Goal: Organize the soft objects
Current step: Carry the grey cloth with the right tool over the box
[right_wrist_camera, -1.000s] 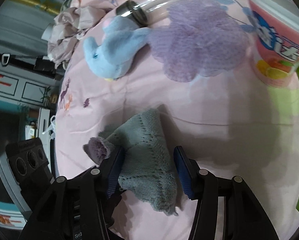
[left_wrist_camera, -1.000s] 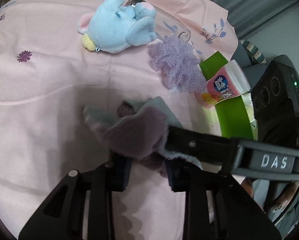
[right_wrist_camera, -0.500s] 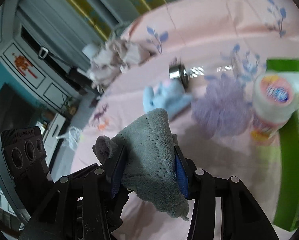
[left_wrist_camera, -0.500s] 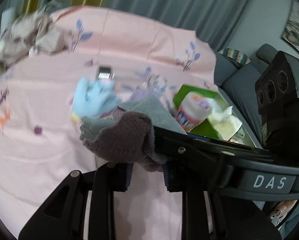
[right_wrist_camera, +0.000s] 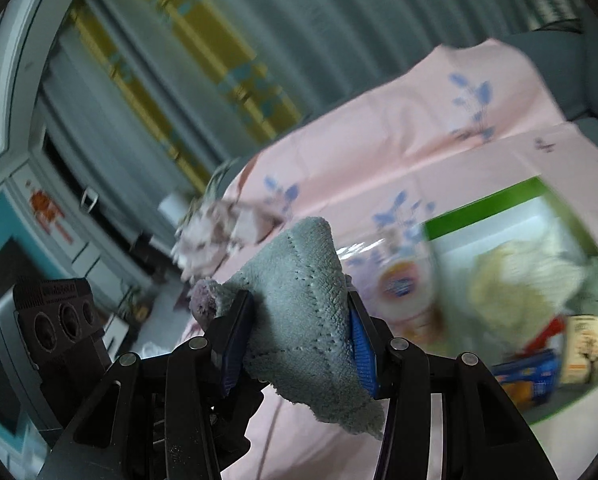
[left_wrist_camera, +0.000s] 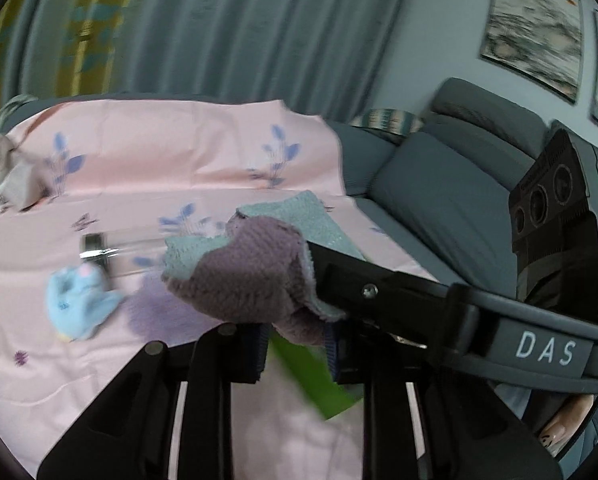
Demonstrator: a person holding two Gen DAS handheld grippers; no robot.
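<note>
Both grippers hold one cloth off the pink sheet.

The left gripper (left_wrist_camera: 297,354) pinches the purple side of the cloth (left_wrist_camera: 251,276); the right gripper (right_wrist_camera: 299,340) clamps its grey-green side (right_wrist_camera: 299,300). Beyond the left fingers lie a blue plush toy (left_wrist_camera: 79,300) and a purple mesh puff (left_wrist_camera: 159,308); a green box (right_wrist_camera: 511,208) sits right of the right fingers.

Readable: "DAS" in white capitals on a grey band (left_wrist_camera: 539,350) crossing the lower right of the left wrist view, part of the other hand-held device. Unreadable: embossed lettering along the top of the black camera block (right_wrist_camera: 59,292) in the right wrist view; blurred blue logo on the pink-and-white tub (right_wrist_camera: 399,286); print on the small cream box (right_wrist_camera: 583,348) at right.
</note>
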